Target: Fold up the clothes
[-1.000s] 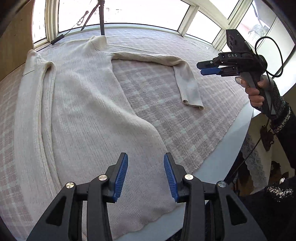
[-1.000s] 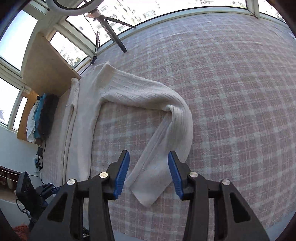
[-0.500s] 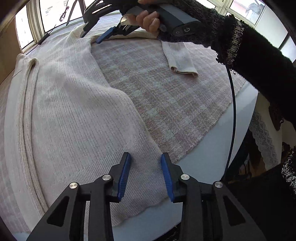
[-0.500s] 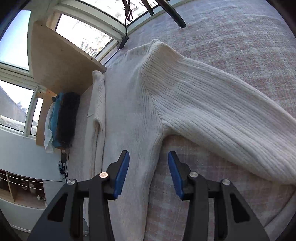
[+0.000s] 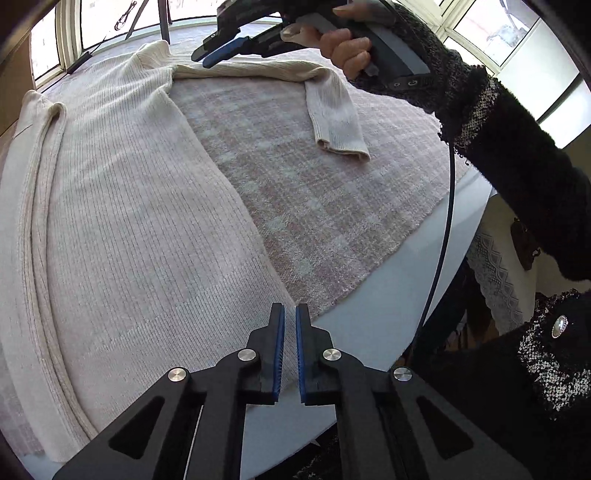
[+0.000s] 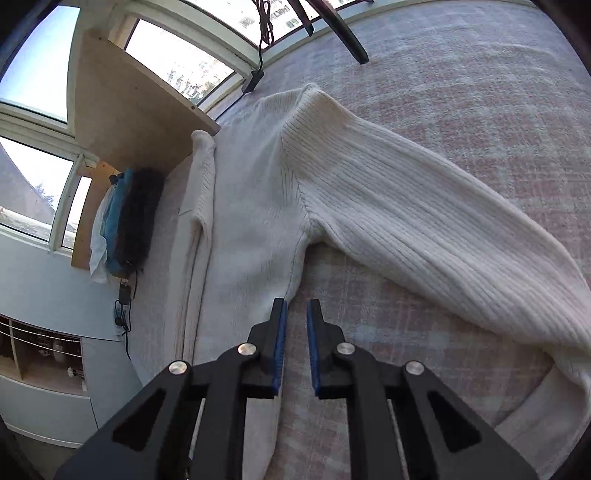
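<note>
Cream ribbed sweater [image 5: 122, 206] lies flat on a pink-checked cloth [image 5: 314, 206] covering the white desk [image 5: 369, 321], body half-folded lengthwise with a rolled edge along its left side. One sleeve [image 5: 332, 107] stretches out from the shoulder across the cloth and bends at the elbow, cuff pointing back toward the desk's near edge. Left tongs [image 5: 290, 317] are at the sweater's hem corner near the desk edge, blue pads nearly together with a thin gap; cannot tell whether any knit is pinched between them. Right tongs [image 6: 296, 312], seen also in the left view [image 5: 207, 59] held by a hand [image 5: 343, 48] in a dark knit sleeve [image 5: 517, 147], hover over the armpit area where the sleeve meets the body; pads close together with a narrow gap, side seam edge right at the left pad, grasp unclear. A black cable [image 5: 443, 229] hangs from the right handle. Beyond the desk, a wooden board [image 6: 136, 107] by the windows, stacked blue and dark clothing [image 6: 125, 218] on a ledge, tripod leg [image 6: 343, 33] at the far edge.
</note>
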Motion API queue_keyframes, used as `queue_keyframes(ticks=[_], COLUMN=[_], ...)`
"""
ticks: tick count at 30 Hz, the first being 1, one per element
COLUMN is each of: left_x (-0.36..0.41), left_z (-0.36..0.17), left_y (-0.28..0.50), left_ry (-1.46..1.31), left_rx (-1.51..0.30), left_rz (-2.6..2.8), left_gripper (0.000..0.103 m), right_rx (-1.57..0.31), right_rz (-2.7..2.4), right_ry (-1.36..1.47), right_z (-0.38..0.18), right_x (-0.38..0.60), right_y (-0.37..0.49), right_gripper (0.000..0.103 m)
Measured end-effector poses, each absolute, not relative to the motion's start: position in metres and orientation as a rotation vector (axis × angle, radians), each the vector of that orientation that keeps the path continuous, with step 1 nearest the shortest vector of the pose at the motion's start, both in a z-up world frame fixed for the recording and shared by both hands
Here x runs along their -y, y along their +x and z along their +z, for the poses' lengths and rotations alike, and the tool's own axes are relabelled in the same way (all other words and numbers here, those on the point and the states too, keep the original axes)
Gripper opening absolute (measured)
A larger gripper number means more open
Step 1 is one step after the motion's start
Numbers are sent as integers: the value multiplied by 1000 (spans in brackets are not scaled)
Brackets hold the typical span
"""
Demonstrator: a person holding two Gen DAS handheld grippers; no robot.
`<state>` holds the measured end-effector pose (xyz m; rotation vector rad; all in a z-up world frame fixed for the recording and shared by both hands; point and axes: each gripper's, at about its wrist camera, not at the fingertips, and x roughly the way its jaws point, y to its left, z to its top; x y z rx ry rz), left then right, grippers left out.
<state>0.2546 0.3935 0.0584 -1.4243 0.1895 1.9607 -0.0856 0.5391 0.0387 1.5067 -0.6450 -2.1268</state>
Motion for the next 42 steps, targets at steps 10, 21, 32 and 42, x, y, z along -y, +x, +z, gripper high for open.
queue_keyframes(ticks=[10,21,32,42], left_x=[-388,-318,-265,-278], left_z=[78,112,111,82], left_y=[219,215,256,268], left_ry=[-1378,-1316,-1283,-1332], left_rx=[-175,-58,56,-32], left_rz=[2013,2201,2272,2275], left_gripper=[14,14,19,26], right_rx=[388,337,11,261], right_rz=[-2614,-2689,-2028,-2101], right_ry=[1675,1494,1286,1427], right_z=[35,76,155,128], right_x=[-625,-630,-409,-454], right_y=[41,34,83,29], right_gripper=[45,4,5,20])
